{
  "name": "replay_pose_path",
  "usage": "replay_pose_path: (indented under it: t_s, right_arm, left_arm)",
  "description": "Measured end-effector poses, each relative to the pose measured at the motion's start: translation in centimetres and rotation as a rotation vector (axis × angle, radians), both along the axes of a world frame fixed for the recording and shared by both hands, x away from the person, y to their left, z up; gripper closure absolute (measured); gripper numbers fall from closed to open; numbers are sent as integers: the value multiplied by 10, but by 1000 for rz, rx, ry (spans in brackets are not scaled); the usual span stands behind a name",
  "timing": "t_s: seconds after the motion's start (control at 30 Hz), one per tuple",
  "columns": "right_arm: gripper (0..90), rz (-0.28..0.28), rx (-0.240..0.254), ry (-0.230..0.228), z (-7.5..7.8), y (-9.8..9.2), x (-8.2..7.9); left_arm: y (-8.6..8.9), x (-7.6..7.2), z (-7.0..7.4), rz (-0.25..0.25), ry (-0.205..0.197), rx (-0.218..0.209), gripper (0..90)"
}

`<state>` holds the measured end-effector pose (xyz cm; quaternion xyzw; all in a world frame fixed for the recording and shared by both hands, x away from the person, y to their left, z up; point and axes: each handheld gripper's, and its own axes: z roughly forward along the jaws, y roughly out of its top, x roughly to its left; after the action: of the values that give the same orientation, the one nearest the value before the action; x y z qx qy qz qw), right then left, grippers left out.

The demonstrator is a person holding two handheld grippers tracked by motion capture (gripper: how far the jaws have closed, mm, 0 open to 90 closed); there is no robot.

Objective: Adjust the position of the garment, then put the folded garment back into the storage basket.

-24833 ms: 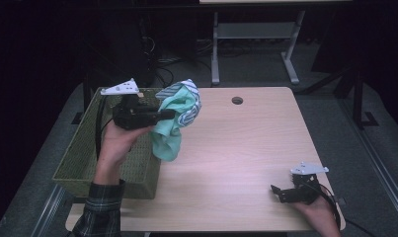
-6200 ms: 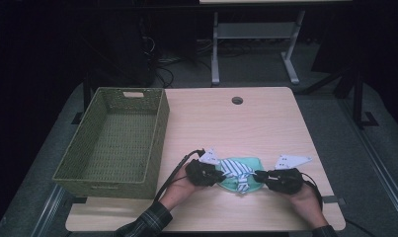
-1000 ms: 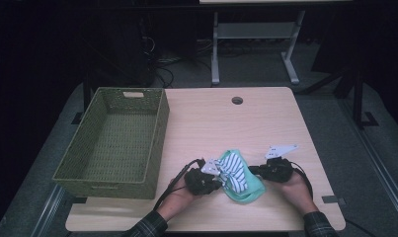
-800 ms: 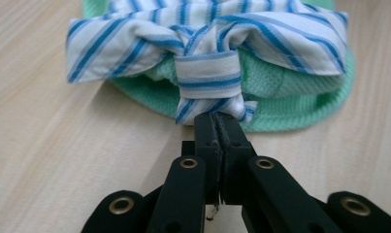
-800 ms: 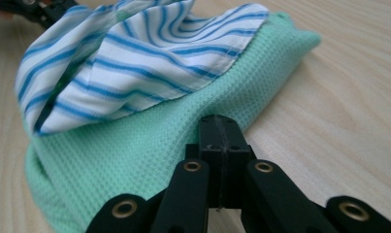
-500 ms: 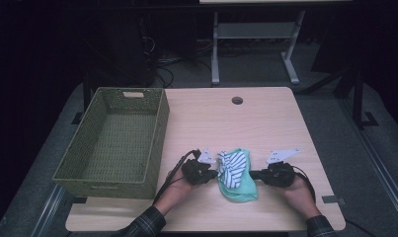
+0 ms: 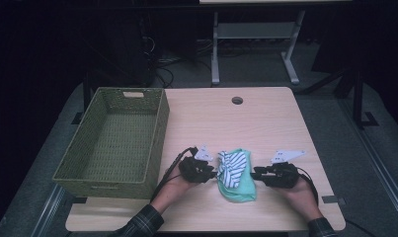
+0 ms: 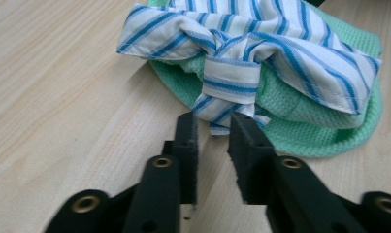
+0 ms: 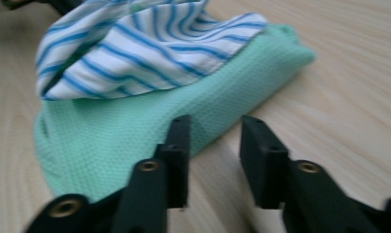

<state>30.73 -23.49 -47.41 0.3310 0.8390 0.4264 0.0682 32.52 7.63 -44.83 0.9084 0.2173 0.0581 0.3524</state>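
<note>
Lying between both tools: cloth, long axis running away from hands. Left tool, right tool just opening, gripping nothing.

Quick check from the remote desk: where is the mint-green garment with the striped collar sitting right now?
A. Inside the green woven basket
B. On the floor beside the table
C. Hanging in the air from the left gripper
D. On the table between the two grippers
D: the garment lies bunched on the wooden table, with the left gripper and the right gripper at its two sides, while the basket stands off to the left.
</note>
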Motion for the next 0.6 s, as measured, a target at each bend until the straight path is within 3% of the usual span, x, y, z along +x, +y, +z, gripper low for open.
replay_pose_path:
  t_s: [0.03,0.07,0.17,0.2,0.5,0.6]
  right_arm:
    - [610,0,0,0,0,0,0]
    - [510,-28,-3,-8,0,-5,-1]
    - [447,-62,-8,-23,1,-10,-3]
    - [388,-86,-12,-37,0,-16,-4]
    - [169,-182,-71,-65,-3,-35,-12]
    - [137,-202,-98,-67,-4,-40,-15]
  left_arm:
    - [0,0,0,0,0,0,646]
    - [1,0,3,-12,2,5,592]
    - [1,-1,5,-28,-2,1,490]
    - [0,-1,7,-44,12,19,455]
    - [-6,-5,18,-99,3,26,322]
    - [-11,-5,24,-134,-11,55,261]
